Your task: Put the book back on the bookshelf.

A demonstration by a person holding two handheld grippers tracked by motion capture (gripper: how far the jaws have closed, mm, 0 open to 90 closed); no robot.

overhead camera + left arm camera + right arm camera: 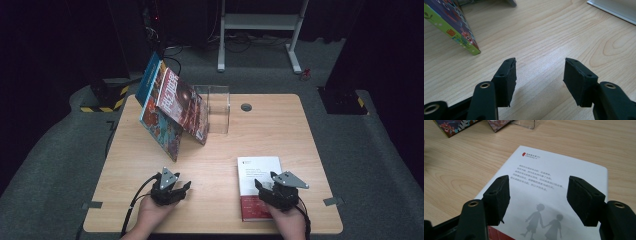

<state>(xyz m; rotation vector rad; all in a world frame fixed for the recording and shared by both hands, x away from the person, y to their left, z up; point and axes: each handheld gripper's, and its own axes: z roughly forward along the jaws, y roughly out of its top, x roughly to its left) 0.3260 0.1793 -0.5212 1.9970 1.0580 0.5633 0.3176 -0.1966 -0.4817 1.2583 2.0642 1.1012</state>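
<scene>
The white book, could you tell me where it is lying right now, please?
In the high view the white book lies flat on the table, near its front right, partly under the right tool, whose open jaws hover above the cover.

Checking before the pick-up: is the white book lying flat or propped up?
Flat. The white book lies cover-up on the table, under the open right gripper.

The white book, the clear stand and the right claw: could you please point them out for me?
white book (257, 172): high view, upper part of its cover.
clear stand (218, 111): high view, its front wall.
right claw (537, 201): right gripper view, midway between its open jaws, above the book.
</scene>
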